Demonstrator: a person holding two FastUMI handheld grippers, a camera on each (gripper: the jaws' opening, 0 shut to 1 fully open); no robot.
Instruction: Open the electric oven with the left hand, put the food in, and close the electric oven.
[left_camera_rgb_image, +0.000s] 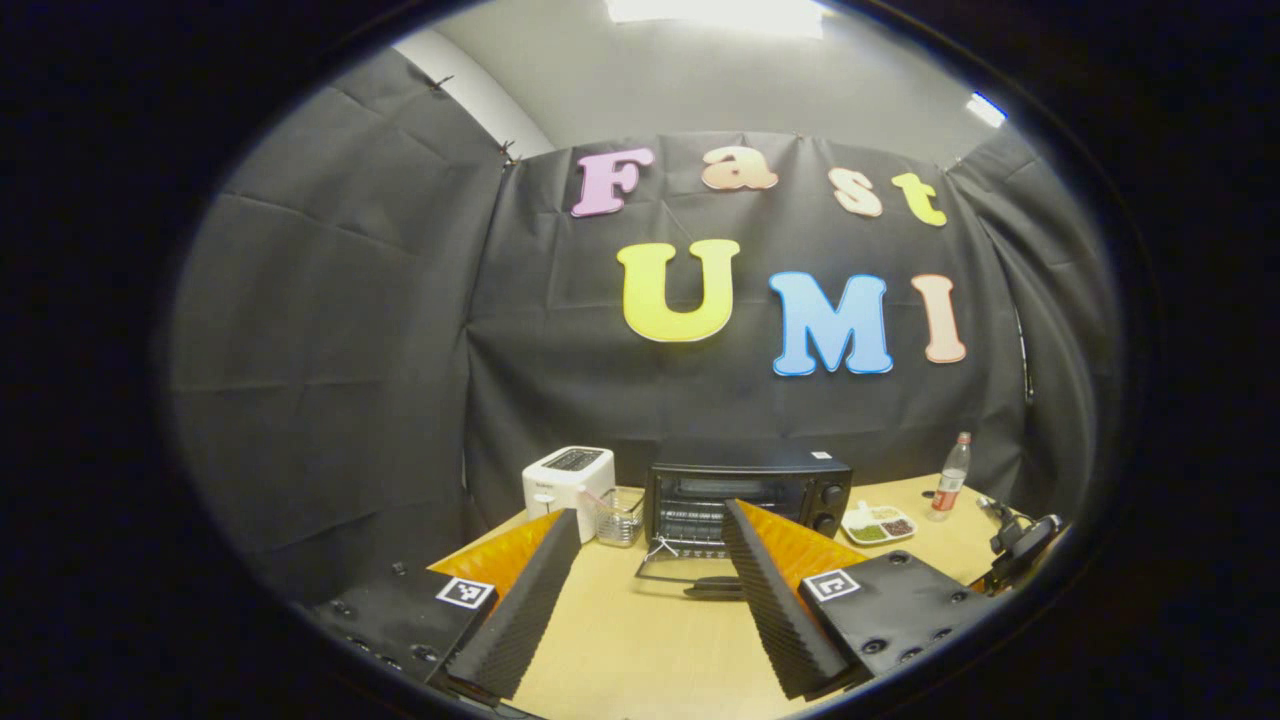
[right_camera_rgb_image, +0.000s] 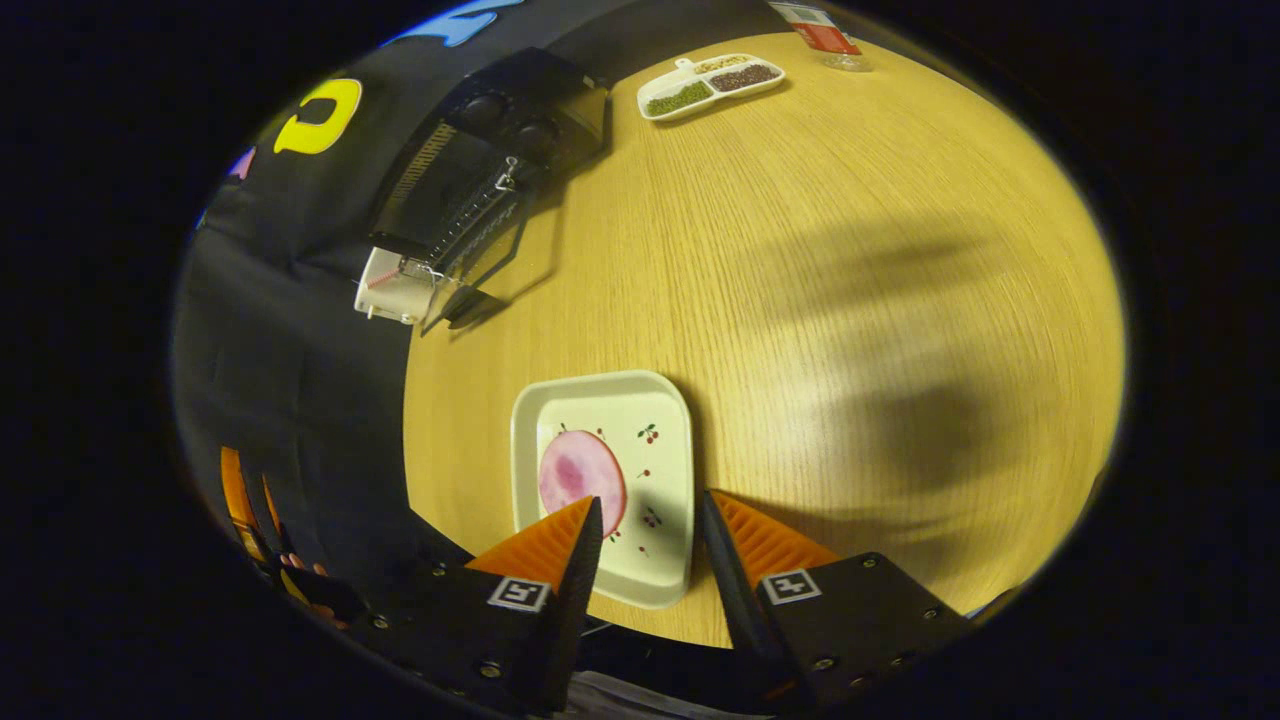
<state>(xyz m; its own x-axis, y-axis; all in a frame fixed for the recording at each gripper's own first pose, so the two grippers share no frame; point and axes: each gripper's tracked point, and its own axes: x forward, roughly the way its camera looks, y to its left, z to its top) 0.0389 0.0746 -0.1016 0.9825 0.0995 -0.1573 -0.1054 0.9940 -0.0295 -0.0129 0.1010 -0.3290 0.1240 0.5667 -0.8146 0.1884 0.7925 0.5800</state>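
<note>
2 grippers are spread wide with nothing between their fingers. In the left gripper view, the left gripper (left_camera_rgb_image: 650, 520) hangs above the wooden table (left_camera_rgb_image: 640, 650), facing 1 black electric oven (left_camera_rgb_image: 745, 490) whose glass door (left_camera_rgb_image: 690, 572) lies folded down flat in front of it. 1 white toaster (left_camera_rgb_image: 568, 478) stands left of the oven with 1 clear container (left_camera_rgb_image: 620, 515) between them; right of the oven lie 1 white divided dish (left_camera_rgb_image: 878, 523) with 3 compartments and 1 bottle (left_camera_rgb_image: 950, 477). In the right gripper view, the right gripper (right_camera_rgb_image: 650, 515) hovers over 1 white square plate (right_camera_rgb_image: 610, 480) carrying 1 round pink slice of meat (right_camera_rgb_image: 580, 478), well apart from the open oven (right_camera_rgb_image: 480, 180) at the table's far edge.
</note>
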